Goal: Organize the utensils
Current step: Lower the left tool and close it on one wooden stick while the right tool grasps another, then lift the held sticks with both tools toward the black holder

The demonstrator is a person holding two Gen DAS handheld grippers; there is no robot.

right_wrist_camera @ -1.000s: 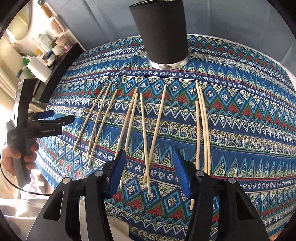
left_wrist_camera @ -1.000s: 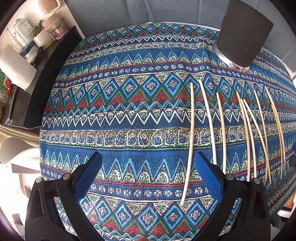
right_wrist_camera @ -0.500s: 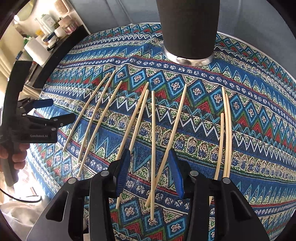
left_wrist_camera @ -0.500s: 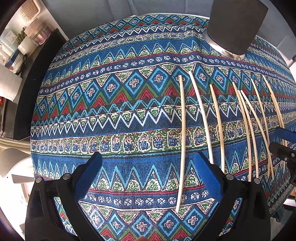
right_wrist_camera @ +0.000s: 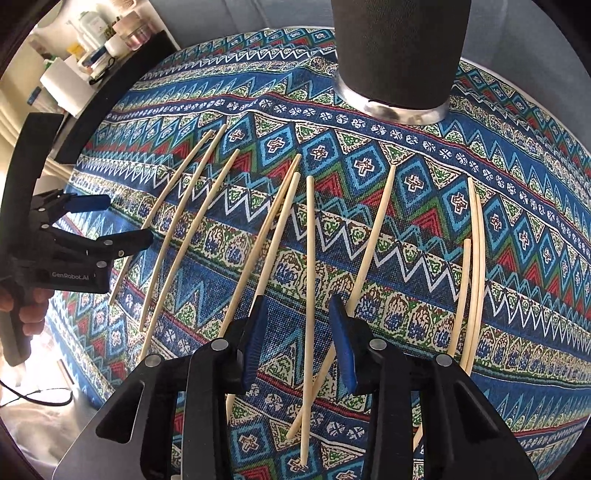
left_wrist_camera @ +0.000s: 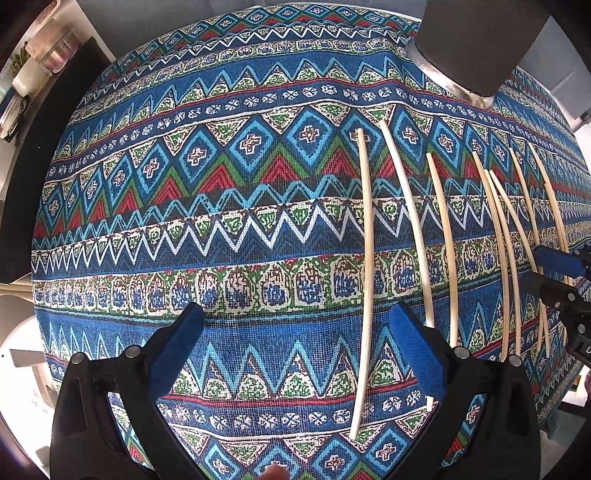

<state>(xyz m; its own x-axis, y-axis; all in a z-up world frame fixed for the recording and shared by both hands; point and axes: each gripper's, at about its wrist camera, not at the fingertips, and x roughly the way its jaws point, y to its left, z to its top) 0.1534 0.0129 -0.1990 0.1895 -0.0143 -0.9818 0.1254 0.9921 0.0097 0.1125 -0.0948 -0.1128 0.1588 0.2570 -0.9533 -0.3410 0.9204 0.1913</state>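
Several pale wooden chopsticks lie side by side on the patterned tablecloth (left_wrist_camera: 221, 236). A black cylindrical holder (right_wrist_camera: 399, 55) stands upright at the far edge; it also shows in the left wrist view (left_wrist_camera: 476, 40). My left gripper (left_wrist_camera: 295, 332) is open, low over the cloth, with the leftmost chopstick (left_wrist_camera: 367, 258) lying between its fingers. My right gripper (right_wrist_camera: 297, 321) is open, its fingers either side of one chopstick (right_wrist_camera: 309, 295), which crosses another chopstick (right_wrist_camera: 369, 240) near the front. The left gripper also shows in the right wrist view (right_wrist_camera: 107, 221), and the right gripper in the left wrist view (left_wrist_camera: 557, 273).
A dark side counter (right_wrist_camera: 122, 92) at the left holds jars, bottles and a paper roll (right_wrist_camera: 62, 85). A grey sofa back (right_wrist_camera: 240, 14) rises behind the table. The cloth hangs over the table's front edge.
Both grippers have moved forward and lower toward the chopsticks. The right gripper's fingers have narrowed around one chopstick. The left gripper now has the leftmost chopstick between its fingers.
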